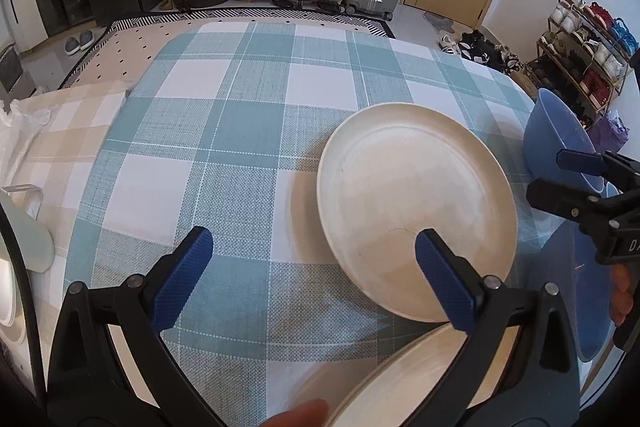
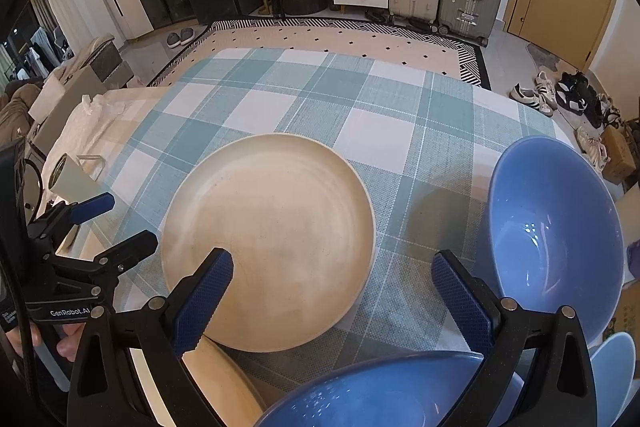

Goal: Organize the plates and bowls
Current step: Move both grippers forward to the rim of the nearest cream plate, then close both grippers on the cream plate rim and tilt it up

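Fingers of both grippers, left [image 1: 312, 279] and right [image 2: 332, 301], are spread, gripping nothing. Checked desk [image 2: 384, 131] carries a cream plate [image 2: 268, 243] at centre; a blue bowl [image 2: 556, 239] lies tilted at 3 o'clock.

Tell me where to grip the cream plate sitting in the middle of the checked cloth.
Take the cream plate by its near rim, coming in low from the near side with one finger over the lip and one under. It lies flat, with a raised edge and nothing stacked on it. The left gripper looks better placed: it is open, with one finger already over that rim.
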`<state>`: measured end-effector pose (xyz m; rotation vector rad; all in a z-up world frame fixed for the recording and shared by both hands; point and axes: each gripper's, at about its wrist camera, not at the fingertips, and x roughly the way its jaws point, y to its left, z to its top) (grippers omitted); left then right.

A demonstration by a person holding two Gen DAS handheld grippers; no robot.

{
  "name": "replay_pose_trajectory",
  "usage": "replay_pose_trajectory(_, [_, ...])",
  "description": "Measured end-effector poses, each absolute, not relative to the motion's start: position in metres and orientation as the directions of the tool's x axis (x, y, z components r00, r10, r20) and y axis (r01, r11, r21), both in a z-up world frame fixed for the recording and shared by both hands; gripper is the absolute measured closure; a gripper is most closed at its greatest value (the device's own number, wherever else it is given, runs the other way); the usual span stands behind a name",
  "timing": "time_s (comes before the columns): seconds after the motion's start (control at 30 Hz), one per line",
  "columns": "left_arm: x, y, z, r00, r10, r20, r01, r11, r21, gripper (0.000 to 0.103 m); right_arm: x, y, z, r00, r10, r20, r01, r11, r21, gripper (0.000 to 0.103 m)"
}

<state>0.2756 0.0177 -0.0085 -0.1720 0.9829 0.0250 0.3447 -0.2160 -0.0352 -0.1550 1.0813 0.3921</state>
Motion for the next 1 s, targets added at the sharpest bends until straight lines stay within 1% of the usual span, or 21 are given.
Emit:
replay_pose_trajectory(0.1, [0.279,0.016,-0.012,0.545,-0.063,-0.836,-0.091,0.987,-0.133,0.005,0.350,-0.214,-0.042,0.391,0.235,-0.890,-0.387,0.919,0.073,0.002])
replay_pose_trajectory(0.23, [0.284,0.012,-0.018,0.525,-0.081,-0.847,-0.064,0.989,-0.135,0.011,0.354,-0.211,-0.048,0.373,0.235,-0.898,-0.396,0.915,0.075,0.005])
replay_pose_trajectory(0.3, [0.284,0.010,-0.020,0.520,-0.087,-0.850,-0.050,0.990,-0.133,0.012,0.357,-0.210,-0.051,0.364,0.235,-0.901,-0.397,0.914,0.078,0.005])
replay_pose_trajectory(0.47, [0.288,0.008,-0.026,0.502,-0.114,-0.857,-0.038,0.987,-0.154,0.023,0.363,-0.207,-0.058,0.337,0.236,-0.911,-0.402,0.911,0.088,0.014])
replay_pose_trajectory(0.73, [0.292,0.006,-0.035,0.479,-0.131,-0.868,-0.031,0.986,-0.166,0.031,0.367,-0.202,-0.067,0.315,0.216,-0.924,-0.418,0.906,0.069,0.021])
replay_pose_trajectory(0.87, [0.294,0.005,-0.039,0.465,-0.137,-0.875,-0.033,0.985,-0.172,0.039,0.368,-0.201,-0.072,0.304,0.203,-0.931,-0.427,0.903,0.057,0.024])
replay_pose_trajectory(0.9, [0.295,0.006,-0.040,0.462,-0.139,-0.876,-0.034,0.984,-0.174,0.039,0.369,-0.200,-0.073,0.301,0.200,-0.932,-0.428,0.902,0.055,0.024])
replay_pose_trajectory(0.93, [0.296,0.006,-0.041,0.458,-0.142,-0.877,-0.035,0.984,-0.177,0.040,0.369,-0.199,-0.074,0.297,0.197,-0.934,-0.433,0.900,0.052,0.028])
replay_pose_trajectory(1.0, [0.296,0.005,-0.042,0.456,-0.144,-0.878,-0.034,0.983,-0.179,0.042,0.369,-0.197,-0.076,0.293,0.192,-0.937,-0.436,0.899,0.047,0.030])
